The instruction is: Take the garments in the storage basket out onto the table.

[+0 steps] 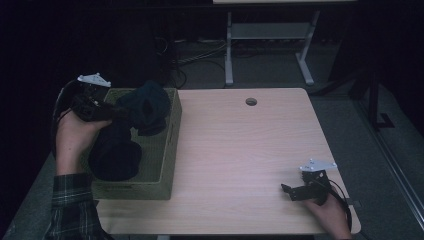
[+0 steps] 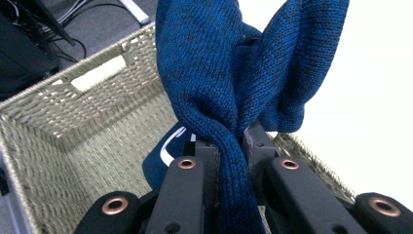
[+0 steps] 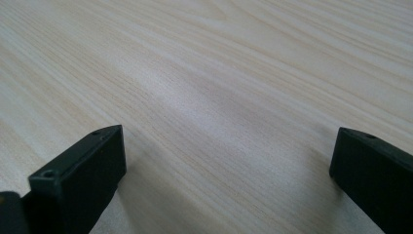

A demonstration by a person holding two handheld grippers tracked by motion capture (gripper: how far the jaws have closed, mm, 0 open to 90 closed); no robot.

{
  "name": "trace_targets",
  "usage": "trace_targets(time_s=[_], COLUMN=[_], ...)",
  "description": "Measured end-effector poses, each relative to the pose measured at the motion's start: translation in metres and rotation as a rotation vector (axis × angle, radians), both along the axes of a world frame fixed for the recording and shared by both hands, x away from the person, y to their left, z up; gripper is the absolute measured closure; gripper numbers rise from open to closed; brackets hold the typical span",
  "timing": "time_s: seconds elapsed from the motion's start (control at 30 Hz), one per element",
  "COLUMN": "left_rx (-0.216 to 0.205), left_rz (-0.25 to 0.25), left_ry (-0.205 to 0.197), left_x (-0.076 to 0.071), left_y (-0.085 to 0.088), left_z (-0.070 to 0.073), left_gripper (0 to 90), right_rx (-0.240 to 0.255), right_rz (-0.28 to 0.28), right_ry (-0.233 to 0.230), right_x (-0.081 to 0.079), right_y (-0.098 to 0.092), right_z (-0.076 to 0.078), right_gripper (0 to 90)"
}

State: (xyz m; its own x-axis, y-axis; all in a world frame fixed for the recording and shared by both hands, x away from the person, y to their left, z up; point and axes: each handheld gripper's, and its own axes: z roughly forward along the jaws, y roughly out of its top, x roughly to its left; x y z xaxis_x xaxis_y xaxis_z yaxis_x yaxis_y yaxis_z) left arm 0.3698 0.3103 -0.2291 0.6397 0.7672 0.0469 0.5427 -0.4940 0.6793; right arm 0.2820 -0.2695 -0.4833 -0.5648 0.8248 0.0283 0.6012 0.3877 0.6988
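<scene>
A dark blue knitted garment (image 1: 146,106) hangs above a woven basket (image 1: 167,150) at the table's left. My left gripper (image 1: 114,113) is shut on a fold of it; in the left gripper view the blue knit (image 2: 234,73) rises from between the closed jaws of the left gripper (image 2: 229,146). More dark cloth (image 1: 116,157) lies inside the basket (image 2: 97,122), and a blue piece with a white stripe (image 2: 163,156) shows on its floor. My right gripper (image 1: 286,190) rests on the table near the front right corner, open, the right gripper (image 3: 229,161) holding nothing over bare wood.
The light wooden table (image 1: 240,150) has a round cable hole (image 1: 251,101) near its far edge. Beyond it stand a white desk frame (image 1: 270,45) and cables on the grey floor. A person's hand in a plaid sleeve (image 1: 72,200) holds the left gripper.
</scene>
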Motion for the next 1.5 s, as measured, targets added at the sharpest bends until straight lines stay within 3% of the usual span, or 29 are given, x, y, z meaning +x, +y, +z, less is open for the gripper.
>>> trace_targets(time_s=[0.2,0.7,0.97,1.5], left_rx=[0.009,-0.028,-0.088,-0.149], left_rz=[-0.007,-0.042,-0.084,-0.140], left_ry=[-0.006,-0.037,-0.050,-0.087], left_x=[0.001,0.001,0.003,0.005], left_y=[-0.005,-0.019,-0.033,-0.062], left_z=[0.011,0.035,0.045,0.061], left_gripper=[80.5,80.6,80.7,81.1], right_rx=[0.000,0.000,0.000,0.001], right_rz=[0.000,-0.003,-0.002,-0.001], right_ry=[0.000,0.003,0.002,0.001], right_x=[0.000,0.000,0.000,0.000], right_y=[0.000,0.000,0.000,0.000], right_z=[0.000,0.000,0.000,0.000], right_gripper=[0.0,0.0,0.0,0.0])
